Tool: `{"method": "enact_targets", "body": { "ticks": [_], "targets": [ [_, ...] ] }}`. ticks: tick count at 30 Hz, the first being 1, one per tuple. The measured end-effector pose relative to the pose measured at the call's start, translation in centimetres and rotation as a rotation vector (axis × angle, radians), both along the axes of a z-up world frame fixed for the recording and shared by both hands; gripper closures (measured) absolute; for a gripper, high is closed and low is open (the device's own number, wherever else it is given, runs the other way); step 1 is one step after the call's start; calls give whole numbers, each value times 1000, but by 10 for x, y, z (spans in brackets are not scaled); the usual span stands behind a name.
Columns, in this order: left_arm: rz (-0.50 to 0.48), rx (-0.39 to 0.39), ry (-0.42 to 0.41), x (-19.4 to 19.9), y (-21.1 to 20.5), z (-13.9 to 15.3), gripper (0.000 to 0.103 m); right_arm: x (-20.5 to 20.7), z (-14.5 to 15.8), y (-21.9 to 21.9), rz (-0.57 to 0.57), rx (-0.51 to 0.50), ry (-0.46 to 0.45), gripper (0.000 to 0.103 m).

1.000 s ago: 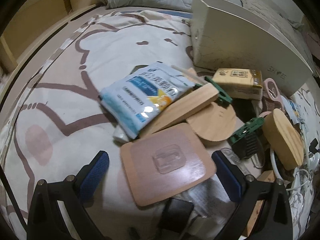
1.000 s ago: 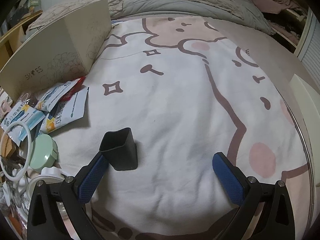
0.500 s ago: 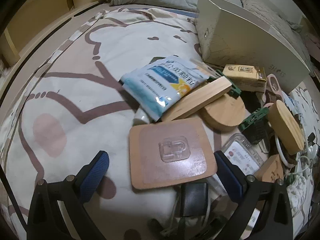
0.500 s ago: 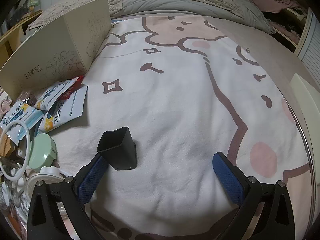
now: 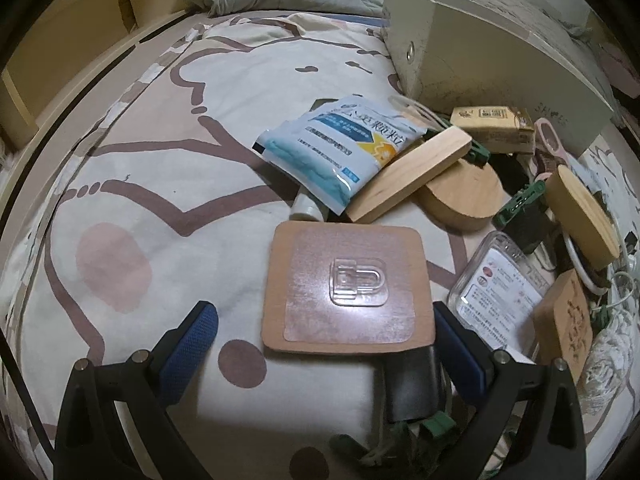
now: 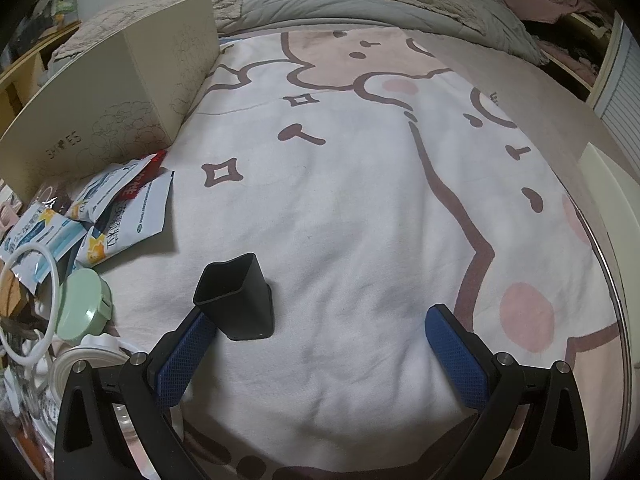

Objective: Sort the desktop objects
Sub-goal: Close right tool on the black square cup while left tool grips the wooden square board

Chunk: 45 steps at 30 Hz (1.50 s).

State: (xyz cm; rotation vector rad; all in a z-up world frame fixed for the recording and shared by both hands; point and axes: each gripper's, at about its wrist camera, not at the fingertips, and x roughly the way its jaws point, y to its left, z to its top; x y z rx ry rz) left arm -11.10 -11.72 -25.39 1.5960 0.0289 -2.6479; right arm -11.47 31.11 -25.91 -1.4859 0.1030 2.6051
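Left wrist view: square wooden board lies flat on the bedsheet, between the fingers of the left gripper, jaws spread wide and holding nothing; its right edge is just beside the right blue pad, the left pad well apart. Board is tan with rounded corners, and a clear adhesive hook is stuck on a translucent patch at centre. A black block pokes out from under its near edge. Beyond it: blue-white sachet resting on a wooden bar, round wooden disc, clear plastic case to the right, yellow carton, then the cream shoe box. Right wrist view: black square cup sits on the sheet, tilted, touching the left pad of the right gripper, which is also spread open and empty. Green round lid, white ring and more sachets are piled at left, in front of the same box.
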Motion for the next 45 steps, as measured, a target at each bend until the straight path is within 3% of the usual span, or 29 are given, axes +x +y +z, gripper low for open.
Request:
{"method": "enact_targets", "body": {
  "ticks": [20, 23, 28, 31, 38, 45],
  "targets": [
    [-10, -17, -16, -4, 3, -3, 0, -5, 3, -8, 23, 17, -56, 2],
    [-8, -14, -4, -4, 3, -2, 0, -5, 7, -17, 75, 39, -39, 16],
    [-16, -18, -3, -5, 4, 0, 3, -5, 11, -26, 139, 13, -25, 49],
    [-30, -17, 3, -5, 6, 4, 9, -5, 13, -33, 171, 26, -25, 60],
    [-42, 9, 0, -8, 11, 9, 26, -2, 14, -37, 197, 22, -33, 68],
    [-25, 29, -22, -10, 11, 10, 27, -1, 14, -38, 200, 24, -40, 71]
  ]
}}
